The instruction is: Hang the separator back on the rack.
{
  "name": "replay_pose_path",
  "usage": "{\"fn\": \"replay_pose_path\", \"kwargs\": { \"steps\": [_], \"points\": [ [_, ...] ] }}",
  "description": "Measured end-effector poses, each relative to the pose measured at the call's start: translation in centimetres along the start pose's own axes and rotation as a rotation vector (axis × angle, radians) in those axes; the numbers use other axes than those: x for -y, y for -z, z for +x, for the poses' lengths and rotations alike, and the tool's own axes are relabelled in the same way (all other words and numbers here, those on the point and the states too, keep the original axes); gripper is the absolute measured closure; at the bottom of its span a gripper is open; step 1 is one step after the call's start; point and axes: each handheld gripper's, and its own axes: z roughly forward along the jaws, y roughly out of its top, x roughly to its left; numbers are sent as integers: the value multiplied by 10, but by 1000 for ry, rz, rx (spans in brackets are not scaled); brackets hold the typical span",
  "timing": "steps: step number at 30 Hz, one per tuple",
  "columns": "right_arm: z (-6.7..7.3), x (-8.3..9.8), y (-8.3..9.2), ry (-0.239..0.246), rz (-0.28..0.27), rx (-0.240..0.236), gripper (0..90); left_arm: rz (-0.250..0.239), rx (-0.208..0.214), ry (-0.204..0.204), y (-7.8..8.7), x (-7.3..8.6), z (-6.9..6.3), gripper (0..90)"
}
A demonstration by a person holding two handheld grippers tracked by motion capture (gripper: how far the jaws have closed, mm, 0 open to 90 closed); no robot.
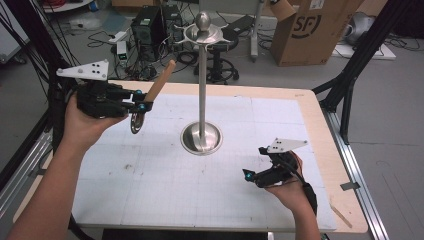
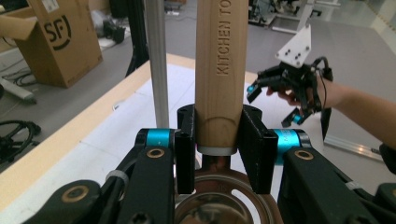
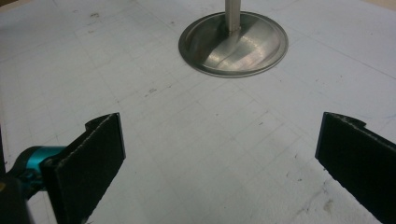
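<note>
At the left of the high view, the left gripper (image 1: 141, 102) is held up above the table's left edge, its jaws clamped on a kitchen utensil with a wooden handle (image 1: 160, 81). The handle slants up and to the right from the jaws, while the utensil's metal head (image 1: 136, 122) hangs just below them, over the white gridded mat (image 1: 150, 185). In the left gripper view the grip is plain: both black pads press flat against the sides of the wooden handle (image 2: 220, 70) near its lower end, just above a pale collar where the wood meets the metal head (image 2: 210, 205). The handle carries stamped lettering reading "KITCHEN TO", cut off at the top edge of the frame.

In the centre of the high view stands a tall metal stand (image 1: 202, 90), with a round dished base on the mat, a thin upright pole, and a ball-topped crown of hooks at the top. The utensil is near the pole, to its left, and apart from it.

At the lower right of the high view, the right gripper (image 1: 252, 175) sits low over the mat, its jaws pointing left. In the right gripper view its two pads (image 3: 100, 154) are spread wide apart with nothing between them but bare mat (image 3: 210, 154); the stand's base (image 3: 233, 44) lies ahead at the top centre.
</note>
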Motion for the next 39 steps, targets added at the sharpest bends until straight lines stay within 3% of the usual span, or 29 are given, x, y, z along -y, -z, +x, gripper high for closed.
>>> {"fn": "replay_pose_path", "kwargs": {
  "steps": [10, 18, 26, 39],
  "points": [
    [0, 0, 0, -6, 1, -1, 0, -45, -42, 6, 3, -20, 5, 690],
    [-1, 0, 2, -9, -6, 0, 0, -30, -72, -5, -2, -33, 9, 690],
    [-2, 0, 4, -13, -14, -2, 0, -18, -93, 3, -6, -34, 14, 690],
    [-2, 0, 4, -12, -13, -4, 0, 2, -86, 10, -20, -33, 19, 690]
  ]
}}
